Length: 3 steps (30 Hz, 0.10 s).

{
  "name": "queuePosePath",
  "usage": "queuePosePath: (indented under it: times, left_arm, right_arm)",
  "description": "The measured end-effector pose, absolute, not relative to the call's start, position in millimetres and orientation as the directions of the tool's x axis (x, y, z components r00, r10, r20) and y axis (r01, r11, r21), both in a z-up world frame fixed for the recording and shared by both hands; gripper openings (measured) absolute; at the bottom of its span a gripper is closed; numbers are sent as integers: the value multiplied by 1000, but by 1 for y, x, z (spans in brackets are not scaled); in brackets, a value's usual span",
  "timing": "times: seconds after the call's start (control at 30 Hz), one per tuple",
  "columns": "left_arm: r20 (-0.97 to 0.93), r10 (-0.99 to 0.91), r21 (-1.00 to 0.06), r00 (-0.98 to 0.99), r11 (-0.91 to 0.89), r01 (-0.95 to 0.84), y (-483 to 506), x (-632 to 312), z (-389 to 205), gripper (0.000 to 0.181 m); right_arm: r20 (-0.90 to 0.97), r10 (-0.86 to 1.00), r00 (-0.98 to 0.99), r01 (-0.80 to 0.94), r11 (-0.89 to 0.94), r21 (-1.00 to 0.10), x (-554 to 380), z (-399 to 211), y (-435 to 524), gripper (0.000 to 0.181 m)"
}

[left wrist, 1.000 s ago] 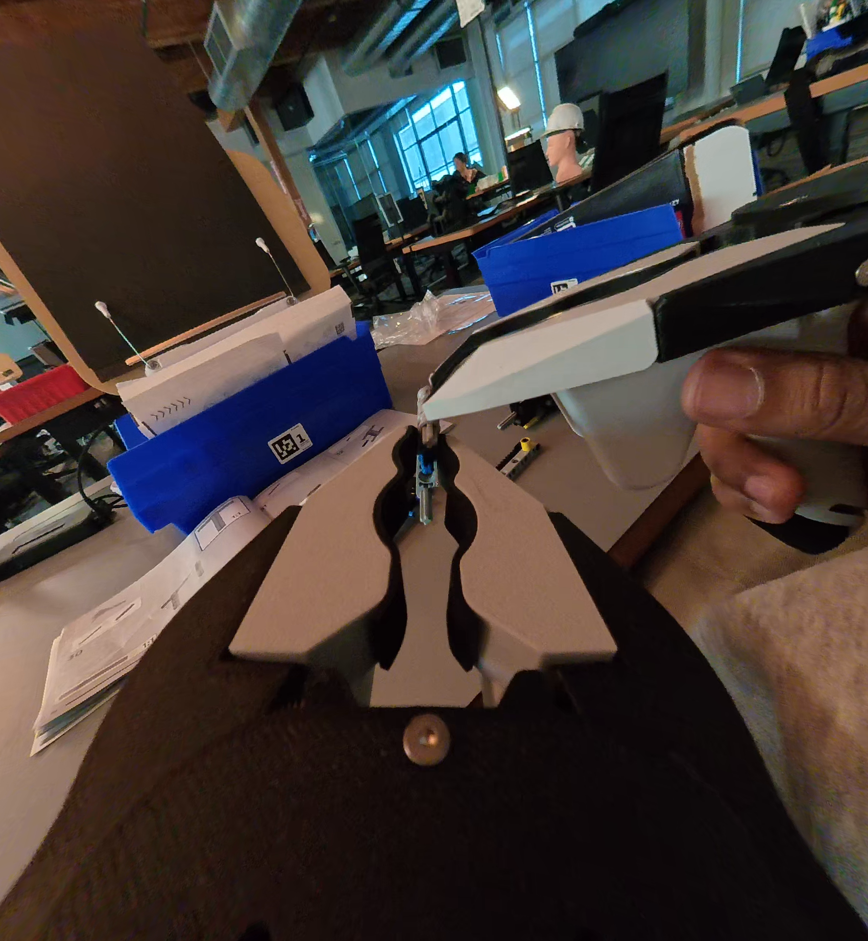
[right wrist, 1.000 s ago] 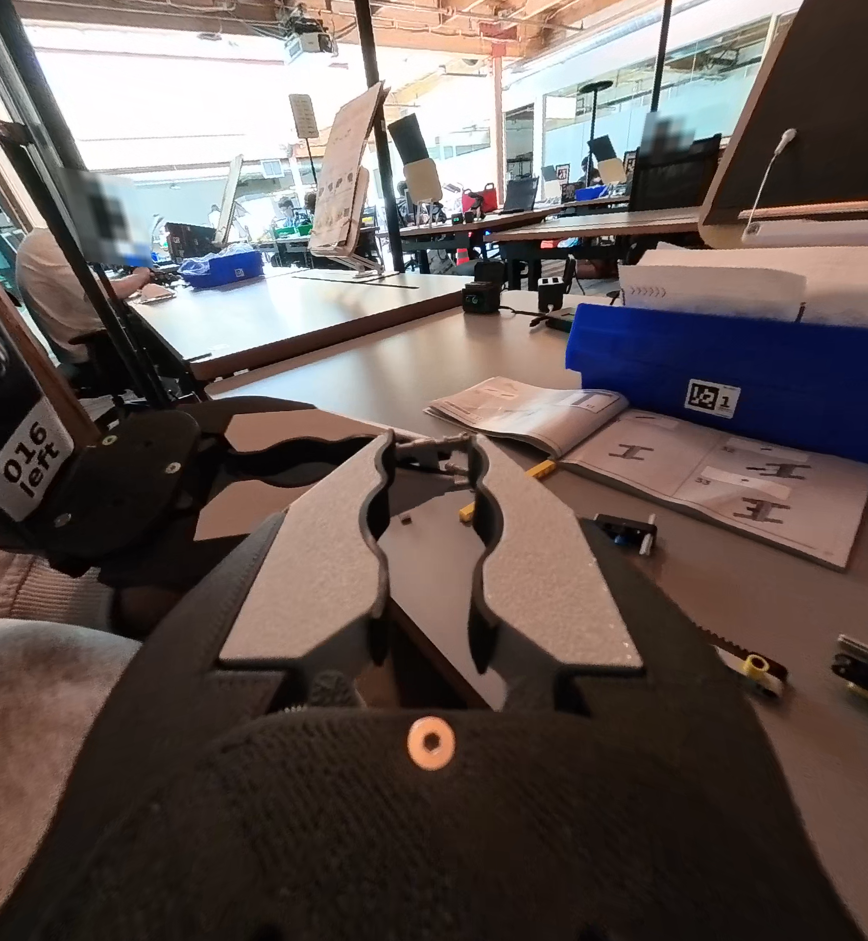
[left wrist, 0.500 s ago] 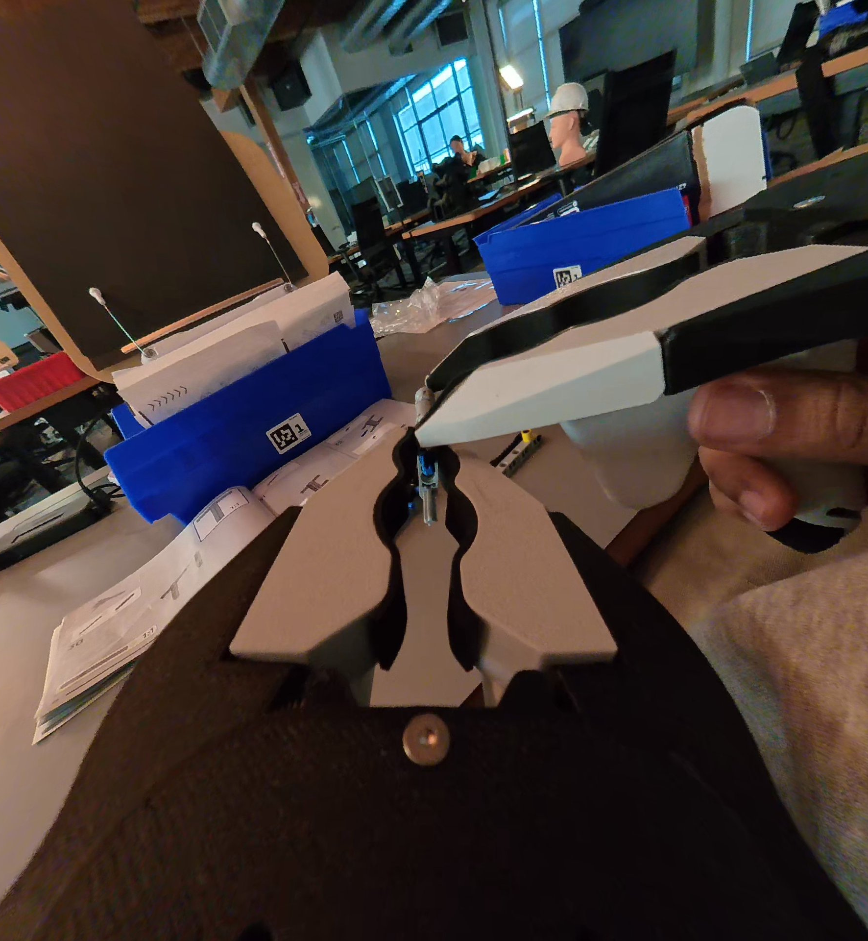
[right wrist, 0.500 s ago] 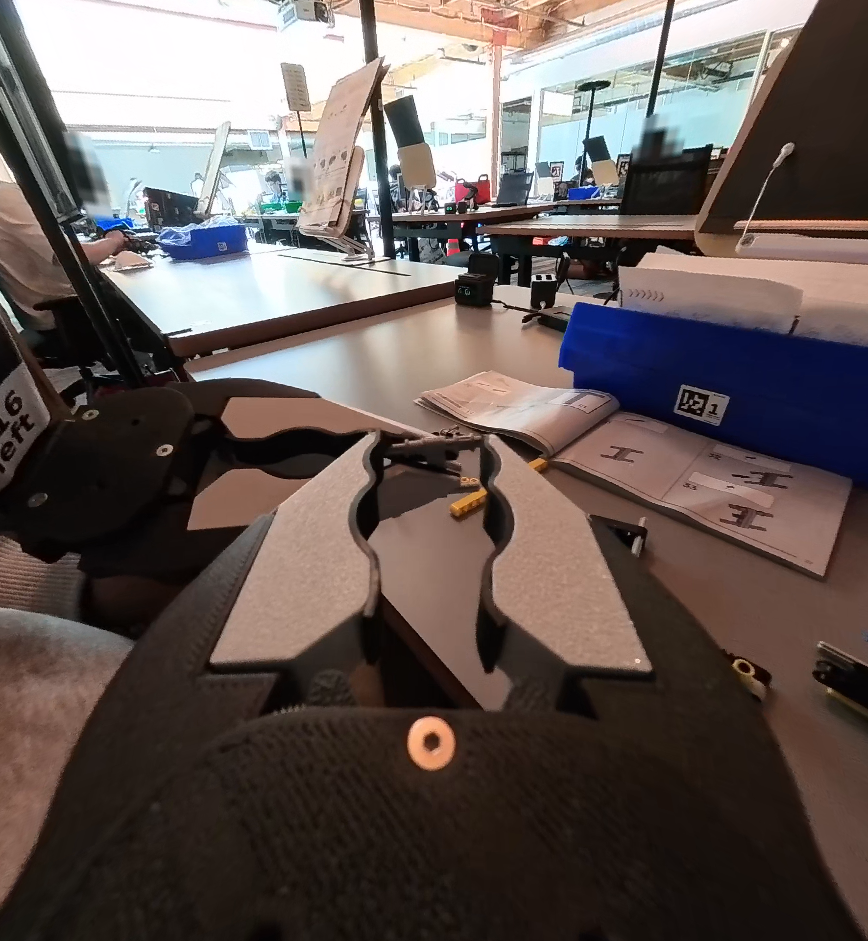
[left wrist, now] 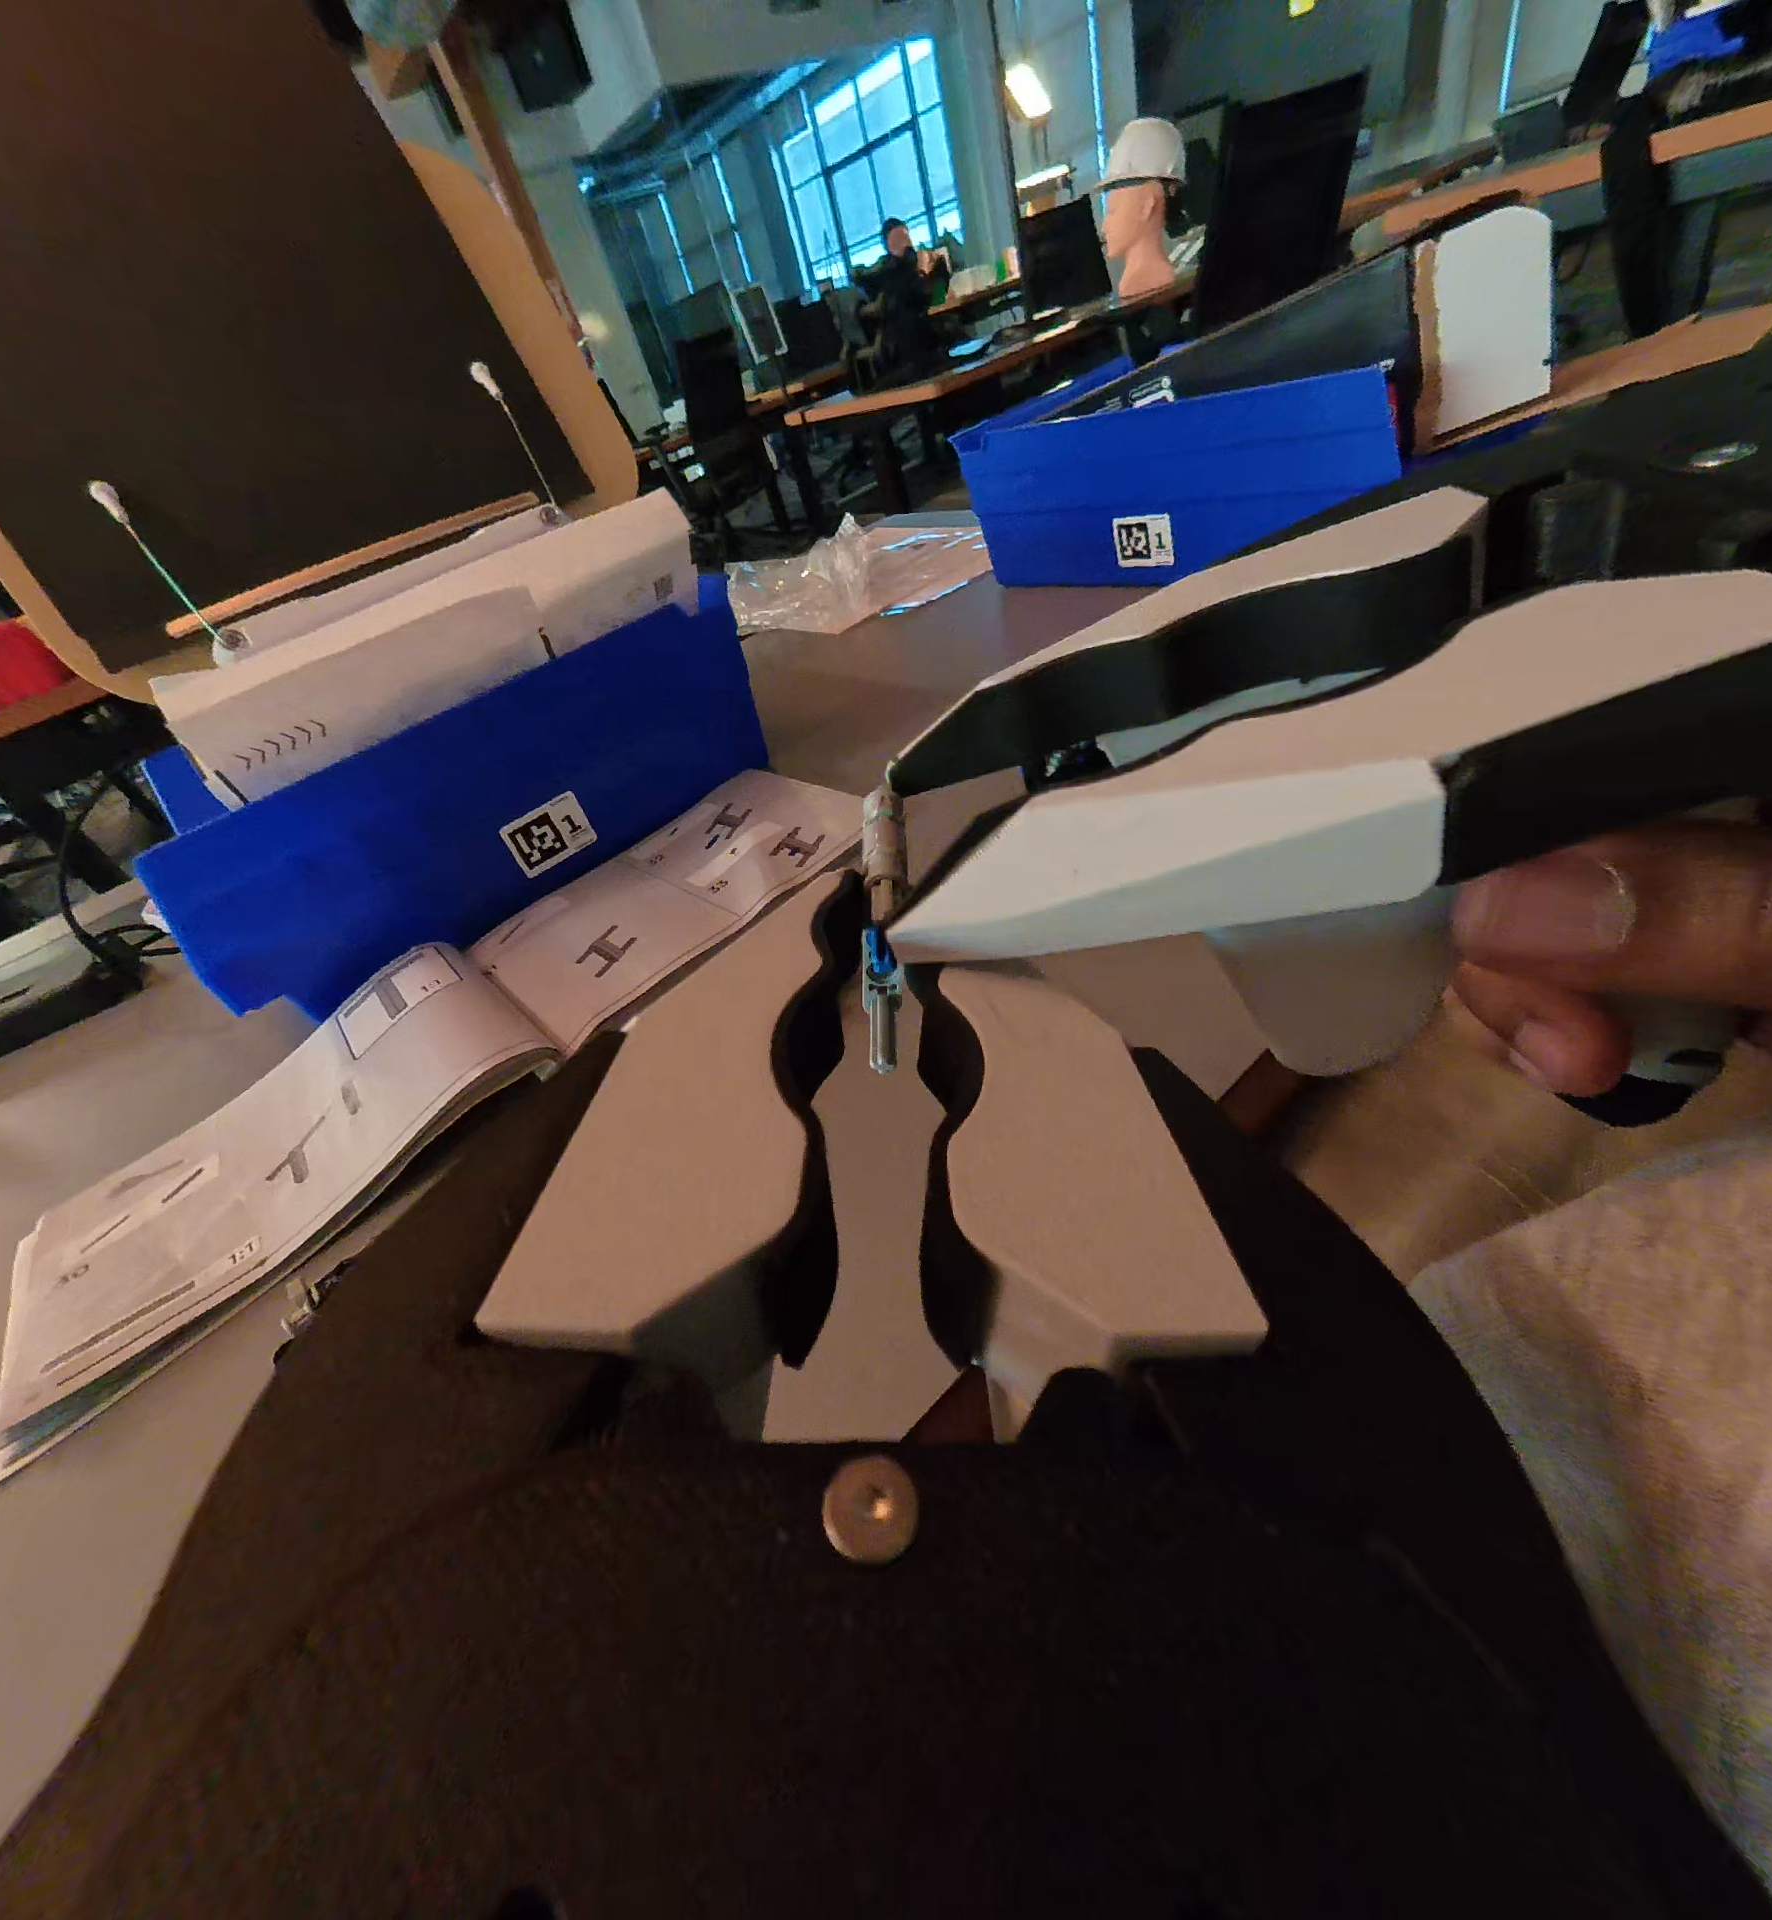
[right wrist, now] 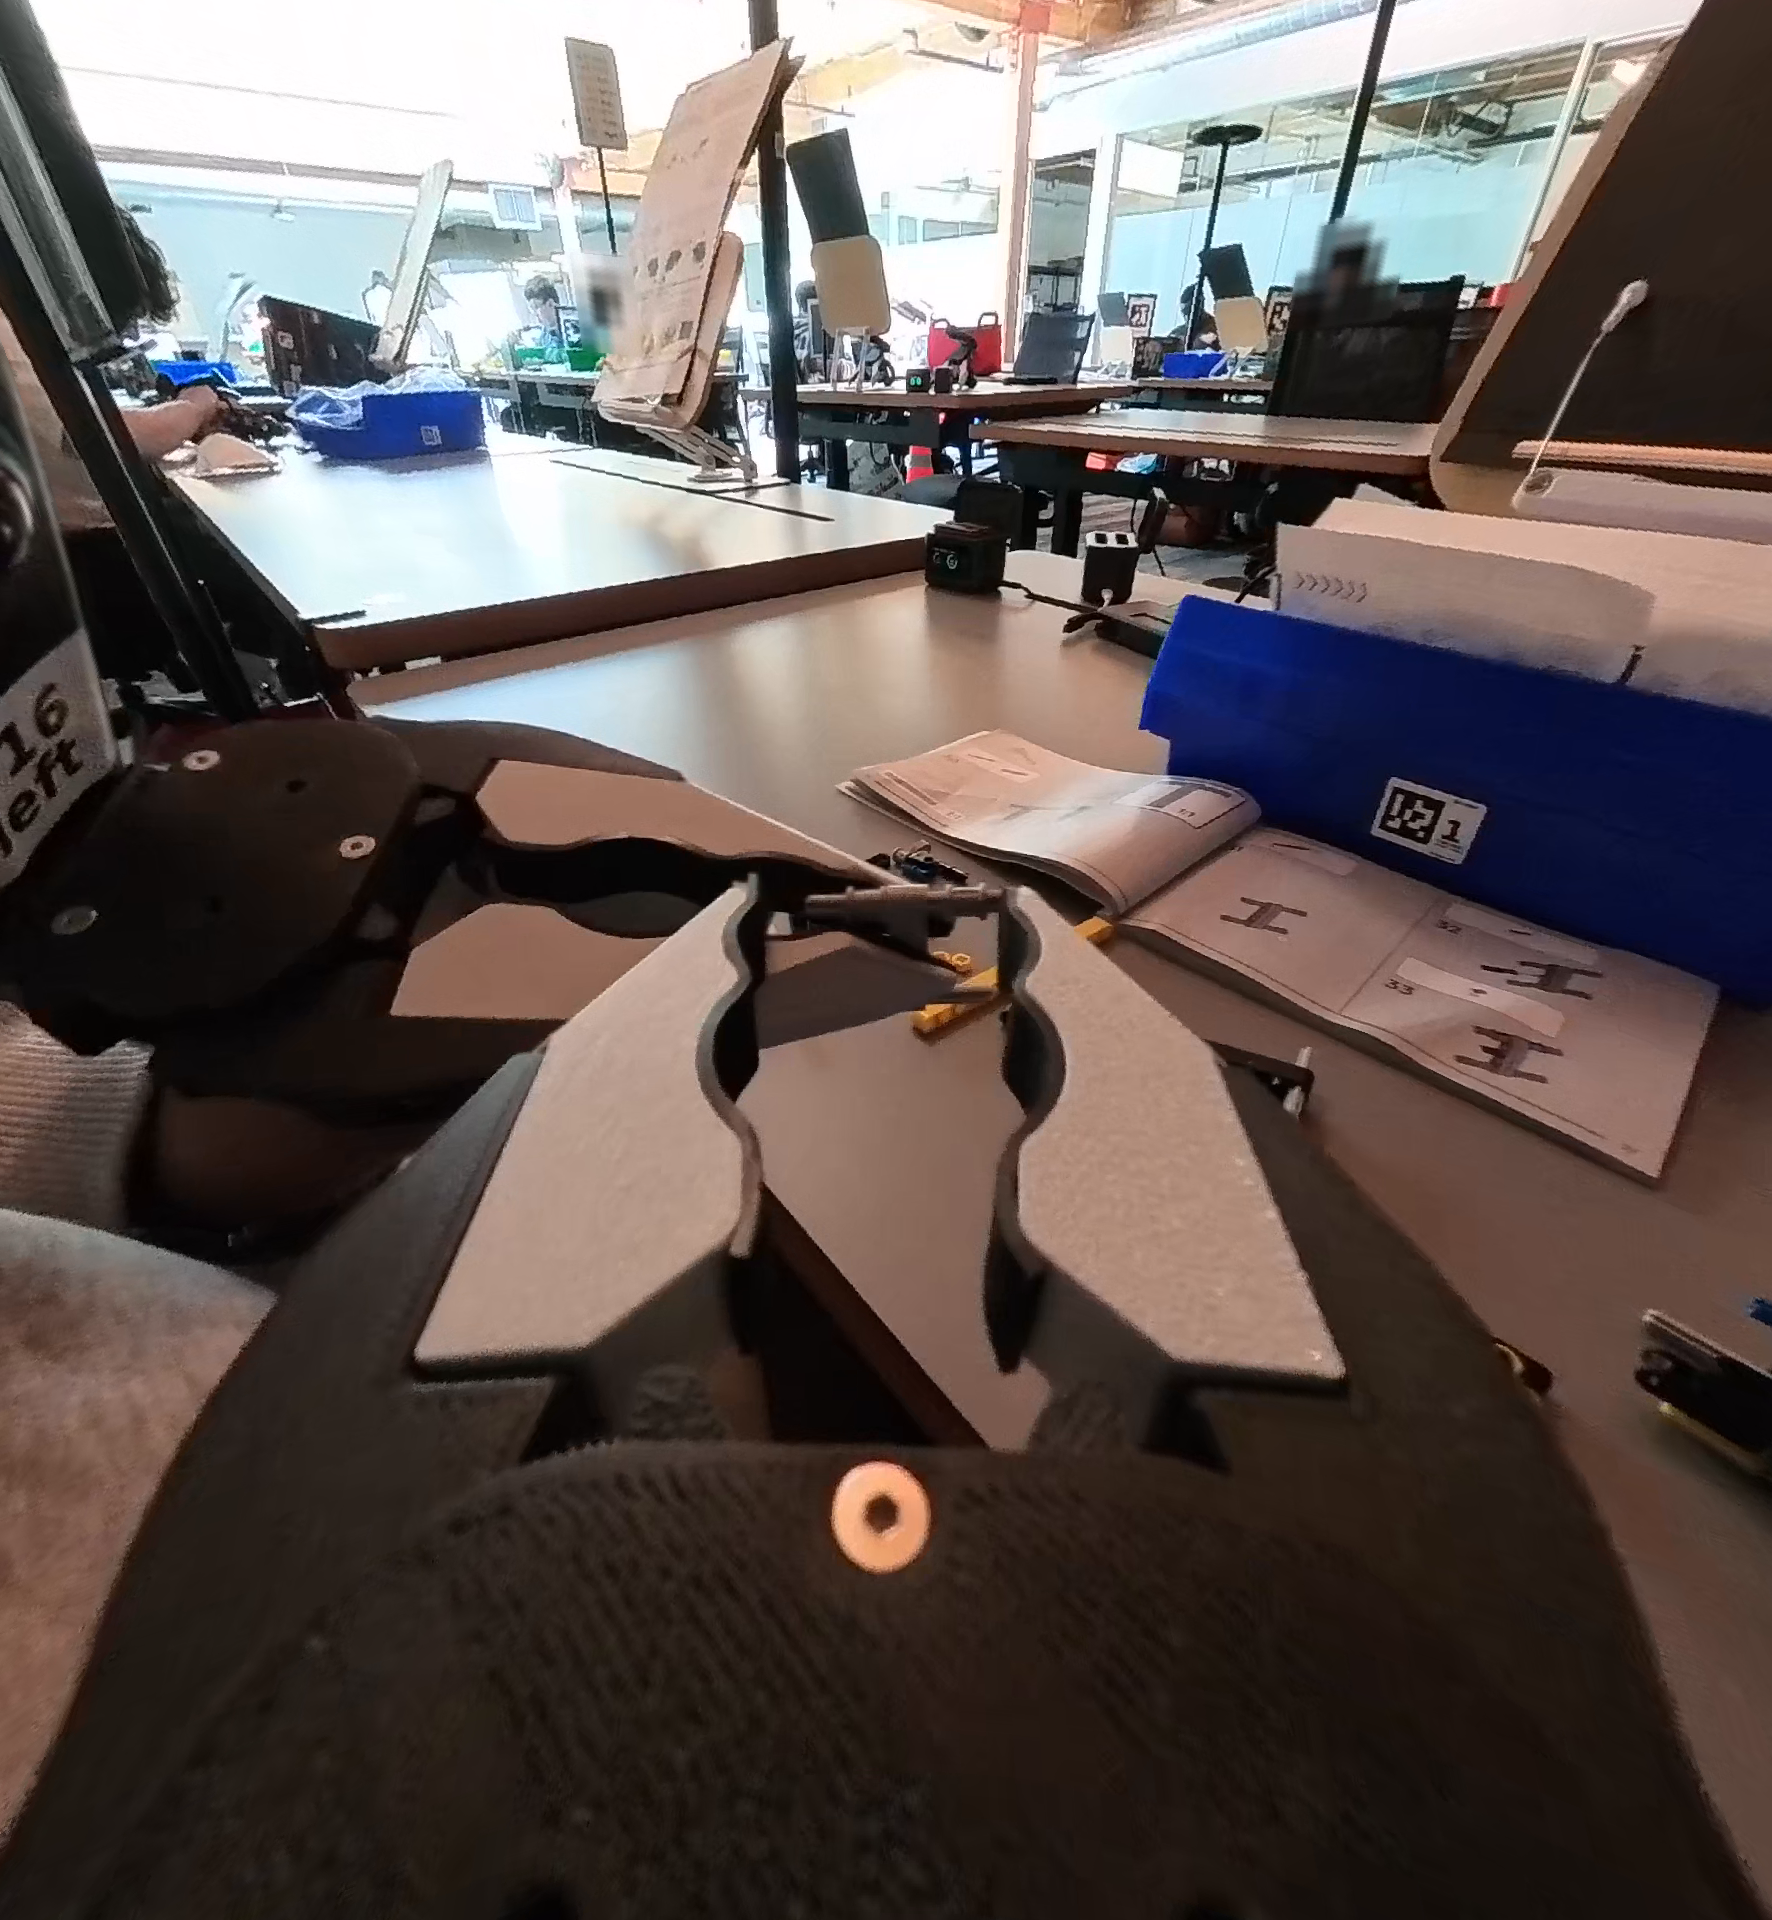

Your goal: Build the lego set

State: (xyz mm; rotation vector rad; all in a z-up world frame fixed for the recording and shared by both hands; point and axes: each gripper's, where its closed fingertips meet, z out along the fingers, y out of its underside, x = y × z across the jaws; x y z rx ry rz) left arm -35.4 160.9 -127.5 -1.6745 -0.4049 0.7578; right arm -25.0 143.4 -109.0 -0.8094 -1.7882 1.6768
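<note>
My left gripper (left wrist: 880, 971) is shut on a small grey and blue lego part (left wrist: 879, 1003), held in the air over the table's near edge. A grey pin (left wrist: 882, 831) sticks out of the part beyond my fingertips. My right gripper (left wrist: 894, 854) comes in from the right with its tips on either side of that pin. In the right wrist view the right gripper (right wrist: 882, 909) stands partly open. The grey pin (right wrist: 897, 900) lies across the gap between its tips. The left gripper (right wrist: 840, 883) reaches in from the left and holds the pin's left end.
An open instruction booklet (left wrist: 342, 1091) (right wrist: 1381, 966) lies before a blue bin (left wrist: 446, 831) (right wrist: 1484, 790). A second blue bin (left wrist: 1173, 488) and a plastic bag (left wrist: 820, 582) stand farther back. A yellow lego piece (right wrist: 949, 1013) and a black lego assembly (right wrist: 1744, 1413) lie on the table. Left and right tips are no more than a few centimetres apart. Left tips and right tips are each some 20 cm from the black lego assembly (right wrist: 1744, 1413).
The right gripper's fingers have spread wider around the grey pin. The left gripper stays shut on the part. Both grippers stay together at the table's edge.
</note>
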Motion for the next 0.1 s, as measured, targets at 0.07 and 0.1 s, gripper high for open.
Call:
queuePosePath:
  times: [0.07,0.1]
  left_arm:
    - [-263,634,-960,727,-248,-131,161,-36,-128,3]
    - [-263,636,-960,726,-249,-129,161,-36,-128,3]
  right_arm:
    - [-2,748,-663,55,46,-997,-25,-109,143,44]
    - [1,750,-662,56,50,-997,-25,-110,144,43]
